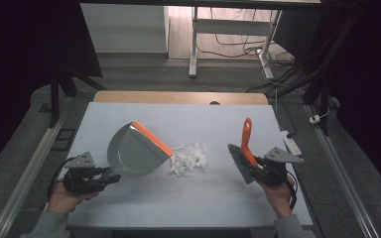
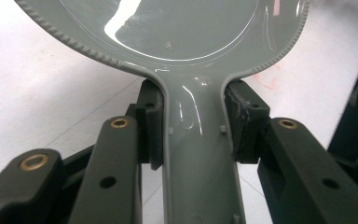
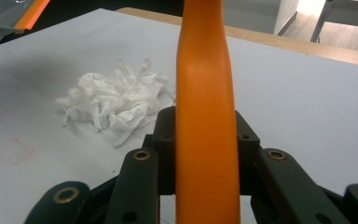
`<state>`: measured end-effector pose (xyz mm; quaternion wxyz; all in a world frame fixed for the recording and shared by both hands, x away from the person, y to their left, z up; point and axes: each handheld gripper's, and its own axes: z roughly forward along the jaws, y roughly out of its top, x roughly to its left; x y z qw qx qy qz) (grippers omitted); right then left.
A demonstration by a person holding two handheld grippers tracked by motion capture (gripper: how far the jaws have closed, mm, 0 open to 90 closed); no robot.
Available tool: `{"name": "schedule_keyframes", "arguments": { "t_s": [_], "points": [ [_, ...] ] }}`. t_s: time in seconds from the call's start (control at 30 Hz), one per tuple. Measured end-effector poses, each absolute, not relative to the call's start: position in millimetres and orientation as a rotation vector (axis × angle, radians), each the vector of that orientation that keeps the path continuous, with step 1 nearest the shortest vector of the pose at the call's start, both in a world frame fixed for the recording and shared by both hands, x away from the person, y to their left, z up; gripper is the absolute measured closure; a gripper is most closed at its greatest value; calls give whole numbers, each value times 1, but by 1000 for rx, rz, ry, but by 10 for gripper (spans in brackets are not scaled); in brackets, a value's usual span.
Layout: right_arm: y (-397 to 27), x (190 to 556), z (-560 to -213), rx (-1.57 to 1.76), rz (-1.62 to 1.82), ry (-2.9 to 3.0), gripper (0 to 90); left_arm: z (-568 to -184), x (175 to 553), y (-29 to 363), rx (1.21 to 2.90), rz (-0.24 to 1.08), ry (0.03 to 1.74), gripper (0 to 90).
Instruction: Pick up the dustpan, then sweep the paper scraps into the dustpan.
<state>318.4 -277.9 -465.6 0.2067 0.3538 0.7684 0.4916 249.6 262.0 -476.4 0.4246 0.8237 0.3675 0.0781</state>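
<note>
While clamped: dustpan point(image 2: 196, 154), brush point(image 3: 205, 140).

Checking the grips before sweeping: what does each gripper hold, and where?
Left gripper clamps the grey dustpan by its handle; right gripper clamps the brush by its orange handle.

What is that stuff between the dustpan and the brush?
A pile of crumpled white paper scraps lies on the table between the grey dustpan and the orange-handled brush. The high view shows it, close to the dustpan's orange lip.
</note>
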Motion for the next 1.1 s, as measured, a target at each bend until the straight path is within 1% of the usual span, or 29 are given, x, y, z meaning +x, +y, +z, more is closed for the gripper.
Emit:
{"name": "schedule_keyframes", "arguments": {
  "t_s": [0.4, 0.77, 1.1],
  "points": [
    [-275, 319, -465, 977, 1373, 2144, 702, -477, 247, 256, 2112, 161, 870, 613],
    [-265, 321, -462, 955, 1389, 2148, 703, -478, 245, 252, 2147, 125, 827, 613],
    [-257, 327, -458, 951, 1406, 2143, 702, -481, 243, 256, 2146, 75, 801, 613]
  ]
}}
